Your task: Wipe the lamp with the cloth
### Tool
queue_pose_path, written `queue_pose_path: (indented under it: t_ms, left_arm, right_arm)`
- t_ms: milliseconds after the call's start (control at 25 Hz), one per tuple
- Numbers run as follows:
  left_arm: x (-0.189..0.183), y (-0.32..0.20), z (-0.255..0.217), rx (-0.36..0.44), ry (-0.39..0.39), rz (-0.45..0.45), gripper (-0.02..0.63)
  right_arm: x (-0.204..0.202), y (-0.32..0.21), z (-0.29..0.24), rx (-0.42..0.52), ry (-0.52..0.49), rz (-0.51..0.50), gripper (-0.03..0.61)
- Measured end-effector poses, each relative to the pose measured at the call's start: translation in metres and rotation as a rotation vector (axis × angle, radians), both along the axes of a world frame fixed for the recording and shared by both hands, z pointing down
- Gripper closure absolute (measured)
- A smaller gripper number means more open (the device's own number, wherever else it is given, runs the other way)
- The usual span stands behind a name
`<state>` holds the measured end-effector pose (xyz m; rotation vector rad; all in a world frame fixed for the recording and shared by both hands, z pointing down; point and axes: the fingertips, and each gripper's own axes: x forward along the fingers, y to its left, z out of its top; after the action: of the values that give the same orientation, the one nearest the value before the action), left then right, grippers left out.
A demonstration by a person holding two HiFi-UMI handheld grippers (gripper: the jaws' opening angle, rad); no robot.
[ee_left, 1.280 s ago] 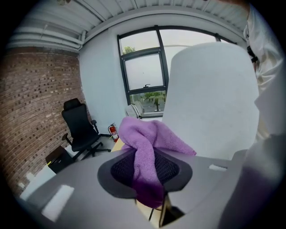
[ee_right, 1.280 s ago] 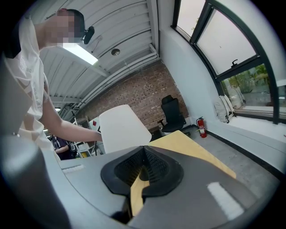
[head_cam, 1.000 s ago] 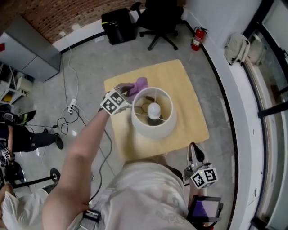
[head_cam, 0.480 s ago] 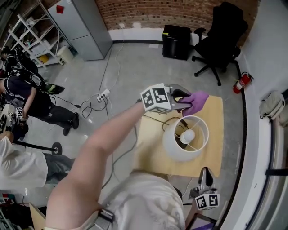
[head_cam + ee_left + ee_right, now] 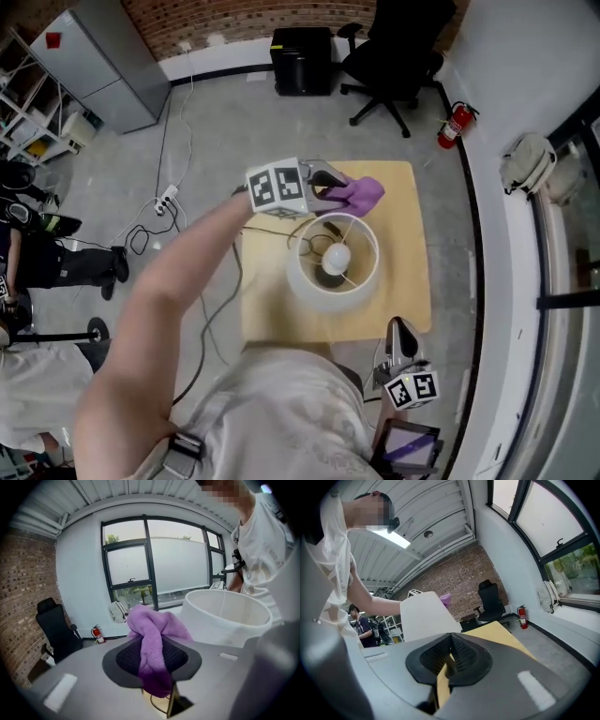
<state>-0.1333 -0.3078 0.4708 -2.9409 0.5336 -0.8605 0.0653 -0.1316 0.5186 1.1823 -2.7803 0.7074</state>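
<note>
Lifted the left gripper [image 5: 326, 190] since a second ago, off the upper-left flank of the lamp [image 5: 323, 300] and up past its rim. Now holds it over the shade's far edge, just above the centre of the head view. Clamps both pads on the purple cloth [image 5: 362, 192], with loose folds spilling past the jaw tips toward the far right corner of the table [image 5: 405, 274]. Cannot tell whether cloth and rim touch. Leaves the lamp upright mid-table, bulb [image 5: 336, 255] showing inside the open shade, with bare wood strips on its left and right and a narrower strip behind. Holds the right gripper [image 5: 401, 339] low at bottom right, just off the table's near right corner, jaws together on nothing, well apart from the shade. Has open grey floor [image 5: 197, 131] left of the table, crossed by a cable [image 5: 169, 225]. Faces a black chair [image 5: 398, 47] and black box [image 5: 302, 61] beyond the far edge at top, and a white wall [image 5: 497, 56] along the right.
</note>
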Motion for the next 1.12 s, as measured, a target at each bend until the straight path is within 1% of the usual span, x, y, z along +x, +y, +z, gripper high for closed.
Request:
queue_pose_path:
  t_ms: [80,160,320,440,560,680,800,920,1040,1120]
  left_arm:
    - [0.002,-0.004,0.011,-0.012,-0.018,0.003,0.512]
    - [0.002,-0.01,0.028,-0.02,-0.055,-0.002,0.512]
    - [-0.004,-0.022,0.072,-0.067,-0.129,-0.046,0.512]
    - [0.001,-0.025,0.099,-0.124,-0.14,-0.081,0.512]
    - [-0.002,-0.025,0.102,-0.141,-0.121,-0.112,0.512]
    - [-0.008,-0.031,0.073,-0.102,-0.065,-0.136,0.512]
    - [-0.003,-0.032,0.032,-0.059,-0.005,-0.109,0.512]
    - [-0.002,-0.021,-0.017,-0.01,0.032,-0.053,0.512]
    - [0.005,-0.007,-0.062,0.029,0.033,0.034,0.511]
    - [0.018,0.0,-0.077,0.028,0.025,0.109,0.511]
  right_arm:
    - [0.004,-0.003,0.003,-0.009,-0.004,0.014,0.565]
    - [0.007,-0.006,0.006,-0.018,0.0,0.015,0.565]
    - [0.007,-0.012,0.009,-0.032,0.001,0.008,0.565]
    - [0.01,-0.009,0.011,-0.042,0.007,0.005,0.565]
    - [0.008,-0.011,0.01,-0.041,-0.002,-0.008,0.565]
    - [0.007,-0.019,0.009,-0.032,-0.003,-0.021,0.565]
    - [0.008,-0.023,0.01,-0.023,-0.008,-0.034,0.565]
    - [-0.007,-0.025,0.01,-0.008,-0.027,-0.074,0.565]
    - [-0.021,-0.026,0.002,0.002,-0.036,-0.101,0.565]
    - [-0.021,-0.027,-0.002,0.008,-0.036,-0.103,0.565]
